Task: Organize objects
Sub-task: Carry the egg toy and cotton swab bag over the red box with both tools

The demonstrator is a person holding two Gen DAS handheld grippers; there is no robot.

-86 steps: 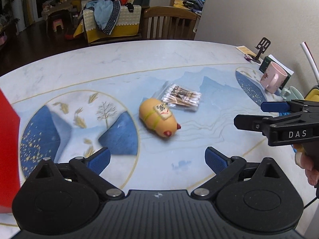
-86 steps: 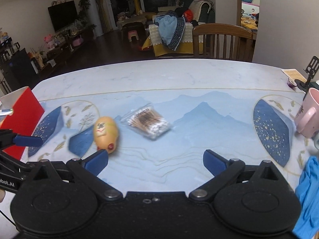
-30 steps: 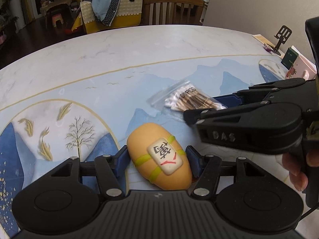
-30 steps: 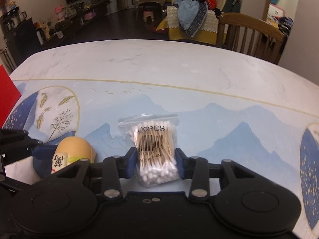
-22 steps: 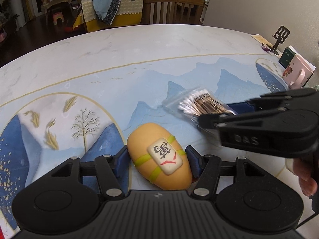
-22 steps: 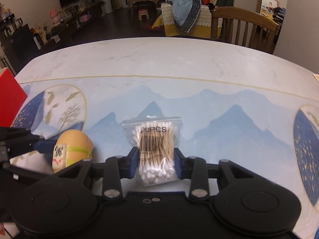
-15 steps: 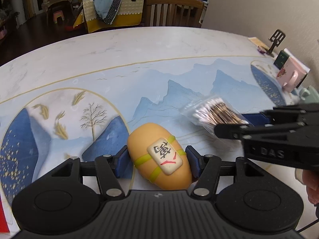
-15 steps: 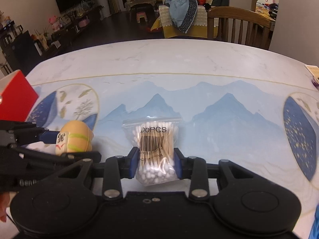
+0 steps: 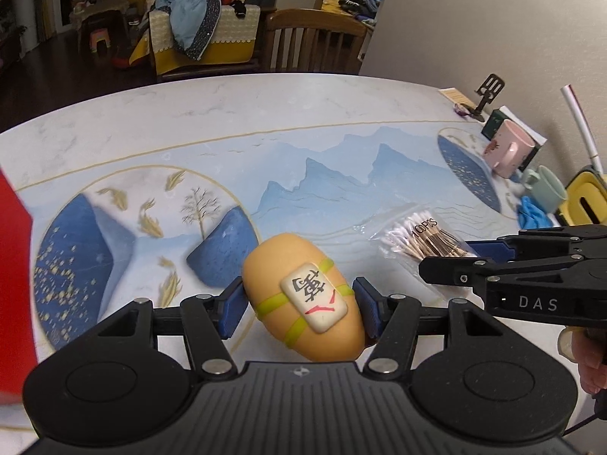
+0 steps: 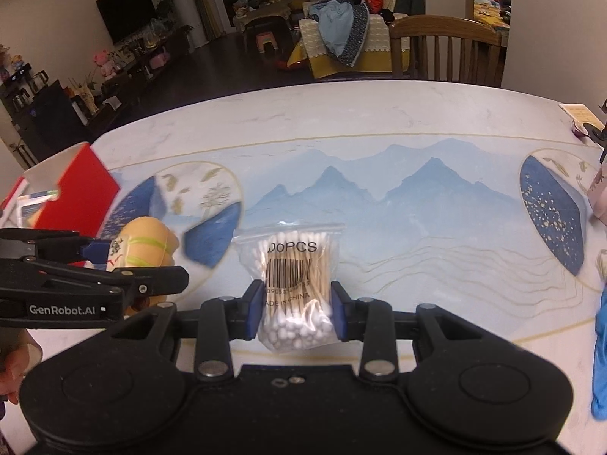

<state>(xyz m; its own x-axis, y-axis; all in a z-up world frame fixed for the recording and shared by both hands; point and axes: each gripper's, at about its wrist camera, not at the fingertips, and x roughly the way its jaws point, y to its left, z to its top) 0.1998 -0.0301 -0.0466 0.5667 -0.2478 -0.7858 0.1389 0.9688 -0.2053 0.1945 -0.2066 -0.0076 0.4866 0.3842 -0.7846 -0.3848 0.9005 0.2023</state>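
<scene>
Left gripper (image 9: pixel 299 305) pinched the orange egg-shaped toy with a tile face (image 9: pixel 303 295); right gripper (image 10: pixel 297 313) pinched the clear bag of cotton swabs (image 10: pixel 292 284). Both carried clear of the blue mountain-print table (image 10: pixel 379 144). Best kept clamped, level, steered toward the red open box (image 10: pixel 85 189) at left. Compared with three seconds back: no longer lying on the table between empty spread tongs.

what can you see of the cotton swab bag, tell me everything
The swab bag is a small clear zip-top plastic pouch packed with wooden-stemmed swabs, white tips bunched at both ends. A black barcode and print reading "PCS" and "MADE IN CHINA" face the camera. It stands roughly upright, zip edge away from the camera, pinched at its lower half between the blue pads of the right gripper, which squeeze it in slightly. It looks lifted off the table, and nothing else touches it.
</scene>
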